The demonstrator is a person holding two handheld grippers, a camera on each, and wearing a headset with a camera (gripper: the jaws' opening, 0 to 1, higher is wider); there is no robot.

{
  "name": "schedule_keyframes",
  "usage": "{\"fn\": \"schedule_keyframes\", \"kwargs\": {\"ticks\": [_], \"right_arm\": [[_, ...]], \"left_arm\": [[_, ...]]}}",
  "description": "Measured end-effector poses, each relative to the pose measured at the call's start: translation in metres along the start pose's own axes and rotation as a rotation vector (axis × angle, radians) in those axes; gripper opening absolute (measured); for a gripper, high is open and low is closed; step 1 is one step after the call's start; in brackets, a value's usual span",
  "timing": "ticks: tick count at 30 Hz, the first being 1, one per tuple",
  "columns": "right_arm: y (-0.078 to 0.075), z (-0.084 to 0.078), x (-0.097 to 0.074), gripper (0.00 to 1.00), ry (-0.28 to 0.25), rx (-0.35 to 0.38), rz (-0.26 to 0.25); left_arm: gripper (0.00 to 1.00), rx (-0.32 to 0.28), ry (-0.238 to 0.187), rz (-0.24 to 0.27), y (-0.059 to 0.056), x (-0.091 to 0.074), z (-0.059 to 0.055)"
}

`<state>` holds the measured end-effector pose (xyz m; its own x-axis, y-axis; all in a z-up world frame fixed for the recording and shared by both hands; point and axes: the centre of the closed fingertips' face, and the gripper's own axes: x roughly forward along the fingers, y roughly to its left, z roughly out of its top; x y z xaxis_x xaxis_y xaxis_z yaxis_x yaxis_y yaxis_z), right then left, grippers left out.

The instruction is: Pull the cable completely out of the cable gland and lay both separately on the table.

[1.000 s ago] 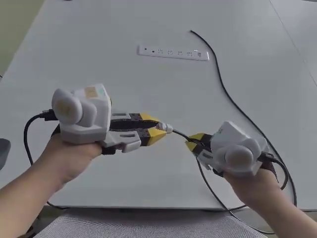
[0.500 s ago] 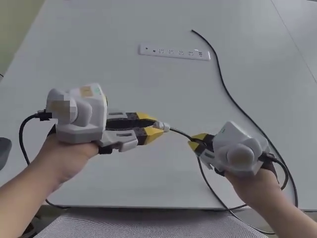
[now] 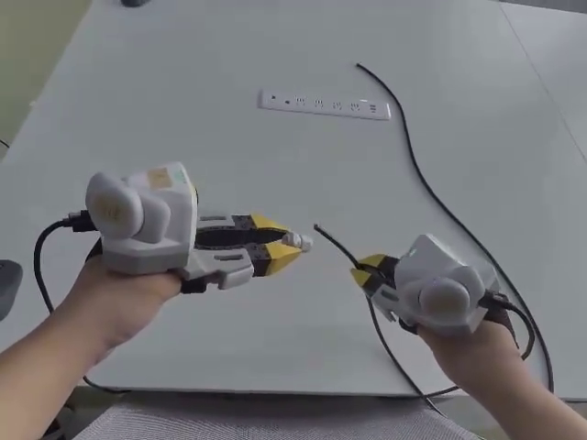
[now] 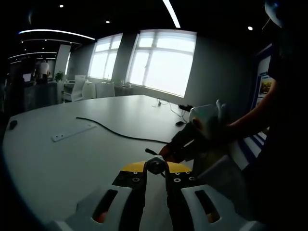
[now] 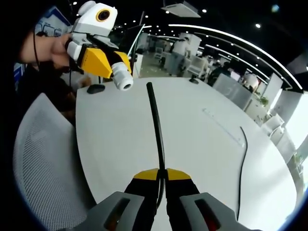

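A white power strip (image 3: 326,105) lies flat on the white counter (image 3: 183,82), toward 12 o'clock in the head view. A grey mesh chair (image 3: 248,420) sits against the counter's near edge at 6 o'clock. A dark rounded object (image 3: 5,275) shows at 9 o'clock.

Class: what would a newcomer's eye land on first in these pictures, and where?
The left gripper, near the table edge, clamps a white cable gland; the right gripper beside it grips a black cable whose end sits just clear of the gland. Farther back lies a white power strip.
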<state>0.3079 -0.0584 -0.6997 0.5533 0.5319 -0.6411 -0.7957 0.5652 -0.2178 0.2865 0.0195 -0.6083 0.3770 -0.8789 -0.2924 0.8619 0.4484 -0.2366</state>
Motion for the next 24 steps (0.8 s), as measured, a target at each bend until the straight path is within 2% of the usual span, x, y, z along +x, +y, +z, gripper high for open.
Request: {"fn": "schedule_keyframes", "kwargs": {"ticks": [9,12,16,24], "right_arm": [[-0.003,0.003,0.000,0.00,-0.001,0.008,0.001],[-0.005,0.009,-0.001,0.00,-0.004,0.013,0.000],[-0.005,0.021,0.000,0.00,-0.003,-0.041,0.003],[-0.006,0.041,0.011,0.00,-0.006,-0.056,0.025]], "left_arm": [[0.15,0.006,0.008,-0.006,-0.001,0.003,-0.005],[0.15,0.008,0.007,-0.004,0.000,0.004,-0.008],[0.15,0.008,0.013,0.000,0.001,0.005,-0.014],[0.15,-0.002,0.006,0.012,0.005,0.002,-0.019]]}}
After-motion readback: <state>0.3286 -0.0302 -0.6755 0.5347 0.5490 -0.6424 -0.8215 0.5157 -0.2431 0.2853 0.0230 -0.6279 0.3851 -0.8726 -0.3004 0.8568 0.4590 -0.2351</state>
